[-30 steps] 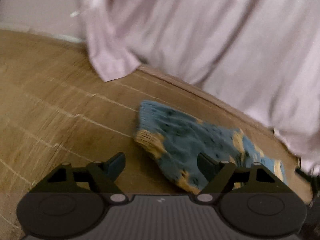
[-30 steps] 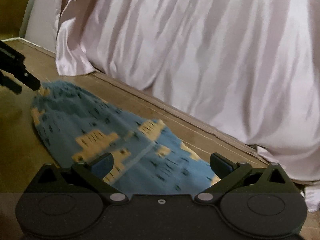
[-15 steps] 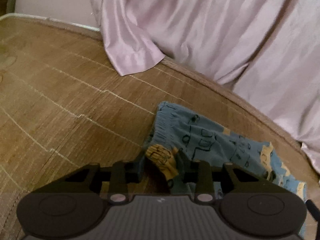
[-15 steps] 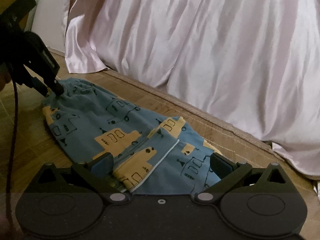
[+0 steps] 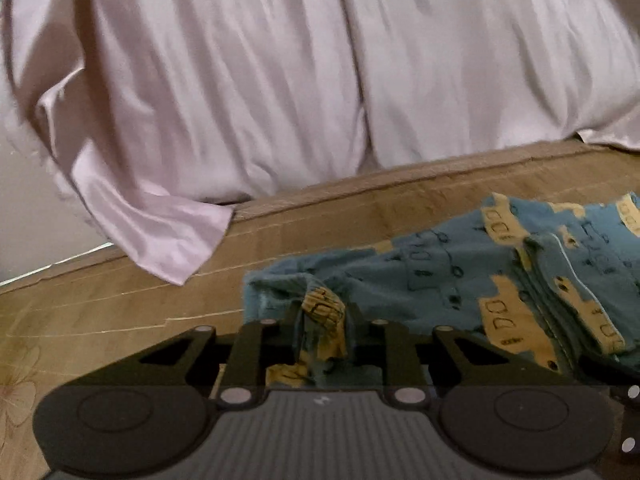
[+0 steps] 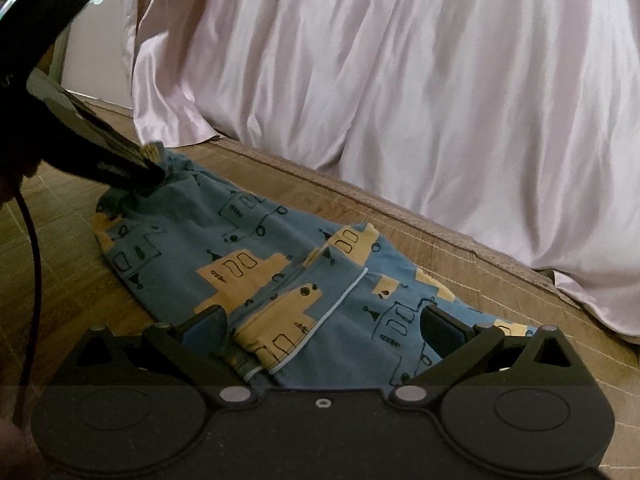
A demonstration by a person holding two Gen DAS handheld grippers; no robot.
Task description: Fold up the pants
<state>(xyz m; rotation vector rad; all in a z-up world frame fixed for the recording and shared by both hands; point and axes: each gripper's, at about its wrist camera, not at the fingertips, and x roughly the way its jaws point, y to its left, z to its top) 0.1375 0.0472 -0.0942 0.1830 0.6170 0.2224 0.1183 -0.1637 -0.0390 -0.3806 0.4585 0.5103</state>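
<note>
The left gripper is closed tight on a bunched end of the pants, maybe the waistband. The blue and yellow pants lie flat on the woven mat, spreading to the right. The right gripper is wide open, low over the near edge of the pants. A pink sheet hangs behind.

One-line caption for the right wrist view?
Right gripper open over blue patterned pants; left gripper pinches their far end.
</note>
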